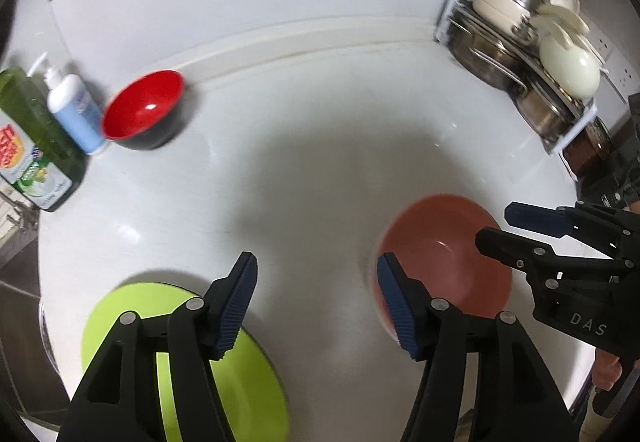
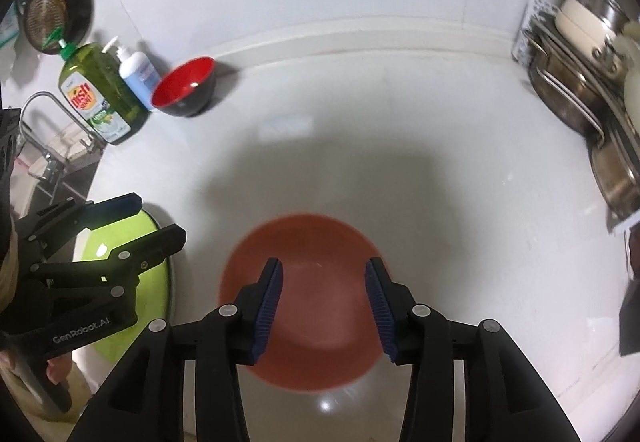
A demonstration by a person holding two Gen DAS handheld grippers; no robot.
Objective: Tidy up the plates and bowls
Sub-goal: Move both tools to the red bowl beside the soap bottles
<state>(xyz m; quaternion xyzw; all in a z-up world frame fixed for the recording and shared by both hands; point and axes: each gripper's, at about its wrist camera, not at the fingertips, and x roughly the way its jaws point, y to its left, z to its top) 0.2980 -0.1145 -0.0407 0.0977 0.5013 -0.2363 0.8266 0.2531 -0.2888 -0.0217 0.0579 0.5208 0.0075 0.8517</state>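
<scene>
A terracotta bowl (image 2: 320,242) sits on the white counter (image 2: 360,114), directly under my right gripper (image 2: 324,302), which is open with nothing between its fingers. In the left wrist view the same bowl (image 1: 444,262) lies to the right, and the right gripper (image 1: 496,224) reaches over its far rim. My left gripper (image 1: 318,302) is open and holds nothing; its left finger hangs over a lime green plate (image 1: 132,322). The right wrist view shows that plate (image 2: 154,282) under the left gripper (image 2: 160,218). A red bowl with a black outside (image 1: 144,110) (image 2: 184,82) stands at the back left.
A green dish soap bottle (image 2: 96,90) and a white pump bottle (image 2: 138,74) stand beside the red bowl, next to a faucet (image 2: 44,110) and sink. A rack of steel pots and lids (image 1: 520,54) (image 2: 580,82) fills the back right. Bare counter lies between the bowls.
</scene>
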